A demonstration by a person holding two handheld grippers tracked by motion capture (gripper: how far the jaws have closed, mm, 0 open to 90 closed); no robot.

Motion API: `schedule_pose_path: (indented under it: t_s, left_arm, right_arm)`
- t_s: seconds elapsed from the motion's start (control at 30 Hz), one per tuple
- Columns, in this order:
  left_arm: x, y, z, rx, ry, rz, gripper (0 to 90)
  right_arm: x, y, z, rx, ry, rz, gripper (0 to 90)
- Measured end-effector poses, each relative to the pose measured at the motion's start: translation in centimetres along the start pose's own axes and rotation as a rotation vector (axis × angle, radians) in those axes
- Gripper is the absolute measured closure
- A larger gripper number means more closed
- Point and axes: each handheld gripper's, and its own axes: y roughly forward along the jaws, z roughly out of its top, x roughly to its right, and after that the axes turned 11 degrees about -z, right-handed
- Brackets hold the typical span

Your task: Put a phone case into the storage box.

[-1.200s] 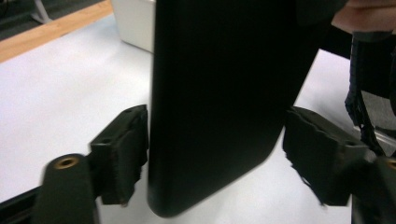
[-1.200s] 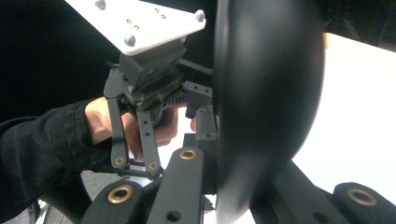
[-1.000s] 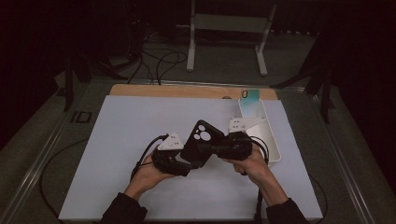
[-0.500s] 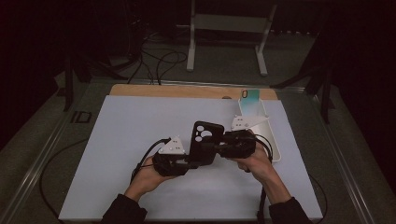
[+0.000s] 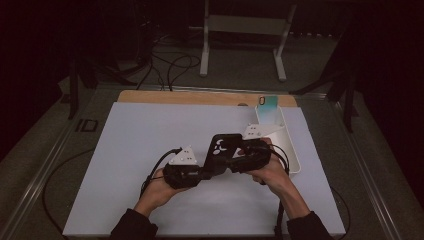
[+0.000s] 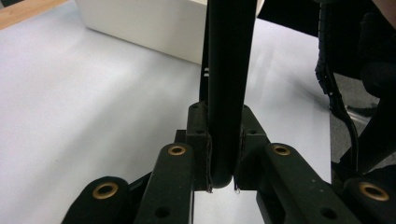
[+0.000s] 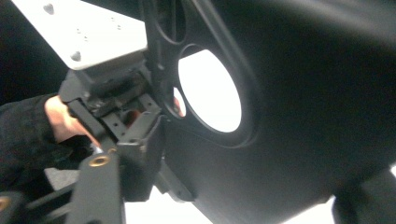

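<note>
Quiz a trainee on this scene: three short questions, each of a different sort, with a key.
1. True or false: the left gripper is shut on the case.
2. Where does the white tray lie?
A. left of both hands
B. at the right side of the mat
C. on the floor
3. What colour is the case?

Key: 1 true, its jaws clamp the case's edge. 2 B. 3 black.
</note>
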Motion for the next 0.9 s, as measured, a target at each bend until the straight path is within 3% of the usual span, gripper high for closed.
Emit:
schedule_pose_path:
  t_s: [0.13,0.3,0.4,0.63,0.77,0.9]
  left_arm:
    - [-0.1,-0.3,0.1,0.009,-0.007,0.030,80.7]
    - [-0.1,-0.4,0.1,-0.002,-0.016,0.059,80.7]
    - [-0.1,-0.2,0.0,-0.015,-0.030,0.096,80.6]
    - [-0.1,0.1,0.0,-0.023,-0.038,0.123,80.6]
    - [-0.1,0.3,0.0,-0.024,-0.043,0.131,80.7]
    - [0.0,0.5,-0.1,-0.035,-0.042,0.137,80.6]
  right_arm:
    - [0.2,-0.3,-0.1,0.001,0.032,-0.048,19.2]
    - [0.2,-0.6,-0.1,-0.002,0.048,-0.079,14.4]
    - [0.1,-1.0,0.1,0.004,0.058,-0.127,10.4]
    - [-0.2,-1.4,0.8,0.038,0.112,-0.175,9.8]
    - [-0.3,-1.3,1.0,0.042,0.131,-0.153,9.8]
    - [-0.3,-0.9,1.2,0.060,0.171,-0.169,9.9]
